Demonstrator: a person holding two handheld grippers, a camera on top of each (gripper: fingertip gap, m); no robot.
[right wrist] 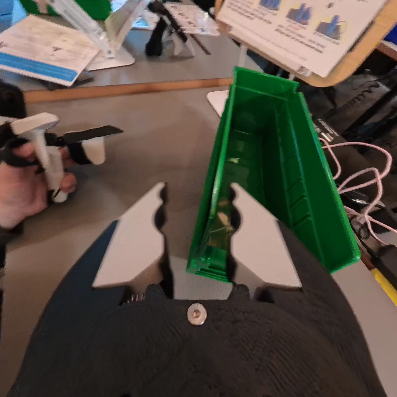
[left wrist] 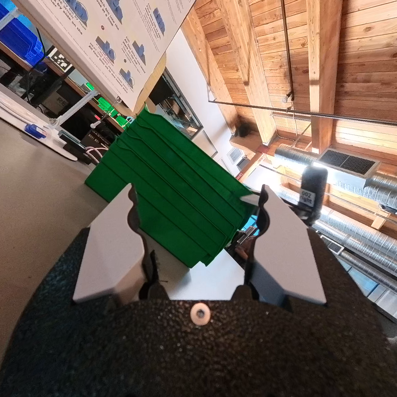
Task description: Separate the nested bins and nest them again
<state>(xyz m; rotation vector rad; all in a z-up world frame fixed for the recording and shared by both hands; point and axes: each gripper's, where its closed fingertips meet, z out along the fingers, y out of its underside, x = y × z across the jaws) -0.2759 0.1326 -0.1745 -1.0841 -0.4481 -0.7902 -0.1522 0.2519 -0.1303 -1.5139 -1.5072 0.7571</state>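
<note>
A stack of nested green bins (right wrist: 268, 163) stands on the grey table (right wrist: 133, 137), open side up. My right gripper (right wrist: 197, 185) is open and straddles the stack's near left wall: the right finger (right wrist: 257, 232) is inside the bin, the left finger (right wrist: 137, 232) outside. The left wrist view is rolled and shows the stack (left wrist: 171, 193) from its side, with several rims stepped one above another. My left gripper (left wrist: 197, 185) is open and empty, pointing at the stack from a distance. In the right wrist view a hand holds it (right wrist: 103, 141) well left of the bins. The right gripper's body (left wrist: 312, 193) shows beyond the stack.
An instruction board on a stand (right wrist: 300, 32) leans over the far end of the bins. Pink cables (right wrist: 365, 171) lie off the table's right edge. Papers and clear stands (right wrist: 43, 49) sit at the back left. Blue bins (left wrist: 17, 38) are on a shelf behind.
</note>
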